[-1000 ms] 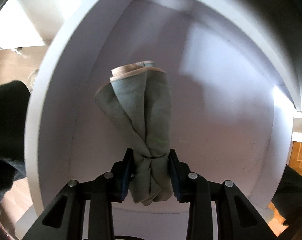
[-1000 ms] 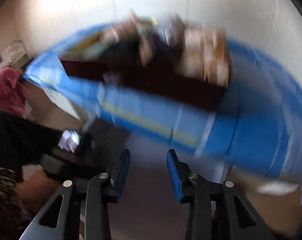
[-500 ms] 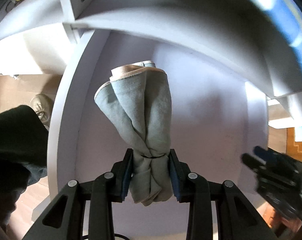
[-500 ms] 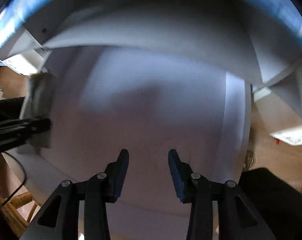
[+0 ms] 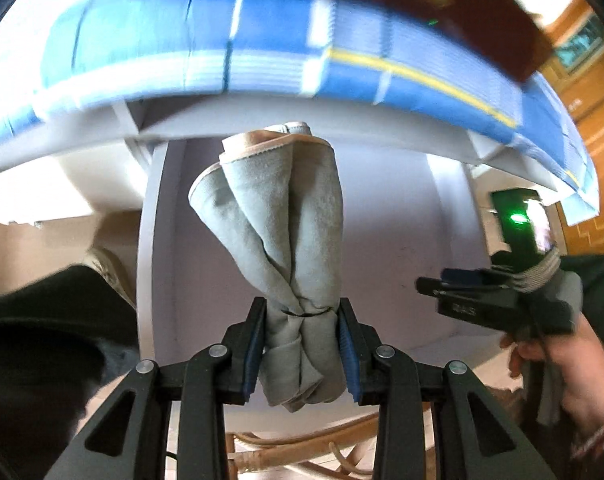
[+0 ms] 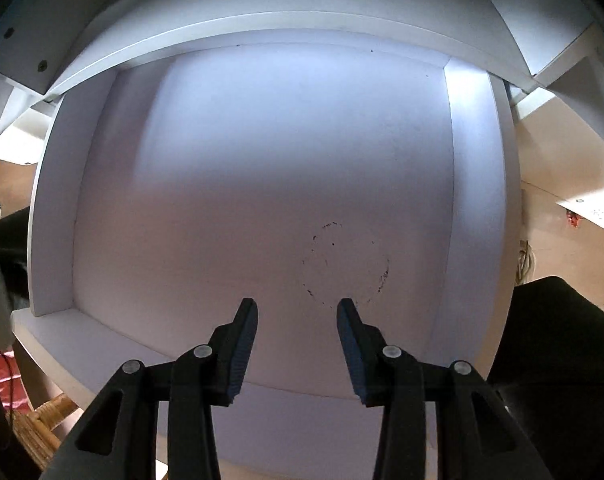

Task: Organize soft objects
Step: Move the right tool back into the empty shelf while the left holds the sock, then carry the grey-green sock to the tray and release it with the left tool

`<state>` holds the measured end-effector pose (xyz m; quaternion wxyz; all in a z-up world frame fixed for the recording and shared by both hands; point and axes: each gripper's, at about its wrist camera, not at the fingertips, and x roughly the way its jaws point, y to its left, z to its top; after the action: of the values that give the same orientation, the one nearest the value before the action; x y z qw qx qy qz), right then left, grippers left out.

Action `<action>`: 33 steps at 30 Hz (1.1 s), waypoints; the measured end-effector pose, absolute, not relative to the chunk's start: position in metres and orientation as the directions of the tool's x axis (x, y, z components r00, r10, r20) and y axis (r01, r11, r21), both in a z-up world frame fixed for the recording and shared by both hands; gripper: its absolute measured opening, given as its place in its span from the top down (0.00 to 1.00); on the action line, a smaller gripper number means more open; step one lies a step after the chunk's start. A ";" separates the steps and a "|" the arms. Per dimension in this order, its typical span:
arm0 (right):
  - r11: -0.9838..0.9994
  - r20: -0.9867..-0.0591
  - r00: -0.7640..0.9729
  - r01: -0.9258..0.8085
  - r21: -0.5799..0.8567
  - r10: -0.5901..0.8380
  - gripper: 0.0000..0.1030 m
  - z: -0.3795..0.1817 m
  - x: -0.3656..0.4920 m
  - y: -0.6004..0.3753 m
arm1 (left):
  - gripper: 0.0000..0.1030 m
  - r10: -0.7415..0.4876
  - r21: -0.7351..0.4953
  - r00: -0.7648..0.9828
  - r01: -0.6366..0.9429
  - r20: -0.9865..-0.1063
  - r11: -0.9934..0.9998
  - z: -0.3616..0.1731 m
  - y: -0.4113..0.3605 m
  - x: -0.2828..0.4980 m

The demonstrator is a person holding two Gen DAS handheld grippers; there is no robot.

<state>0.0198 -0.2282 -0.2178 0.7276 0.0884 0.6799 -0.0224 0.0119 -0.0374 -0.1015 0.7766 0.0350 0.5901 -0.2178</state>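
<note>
Pinching the rolled cloth point(image 5: 286, 216) at its waist, the left gripper point(image 5: 302, 344) holds it above the white shelf point(image 6: 262, 184). Lower it squarely in, keeping clear of the right gripper point(image 6: 298, 344), whose jaws are parted and bare.

Bare white shelf floor point(image 6: 262, 200) inside the compartment, open from its front lip to the back wall. Only a faint ring of dark specks point(image 6: 345, 264) on that floor, right of centre (flat, no obstacle). Hemmed in by a side wall point(image 6: 54, 216) on the left of the floor, another side wall point(image 6: 477, 200) on the right, and the upper board point(image 6: 262, 28) overhead. Approach from the front lip unobstructed for the right gripper point(image 6: 298, 340), nothing between its spread fingers. Left of the floor's entrance partly taken up by the grey-green cloth point(image 5: 290, 216) hanging from the left gripper point(image 5: 302, 344).
</note>
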 end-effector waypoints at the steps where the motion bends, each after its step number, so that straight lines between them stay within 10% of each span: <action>1: 0.984 -0.994 0.074 0.150 0.095 0.085 0.60 -0.217 0.020 -0.227 | 0.67 -0.303 -0.200 0.218 0.393 -0.928 0.898 -0.094 -0.037 0.008; 33: 0.979 -0.988 0.122 0.168 0.118 0.098 0.60 -0.217 0.012 -0.214 | 0.67 -0.351 -0.166 0.446 0.402 -0.823 0.901 0.084 -0.077 0.147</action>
<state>0.0116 -0.2141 -0.2166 0.7422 0.1004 0.6622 -0.0234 0.1467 -0.0770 0.0841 0.8500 0.0269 0.4773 -0.2214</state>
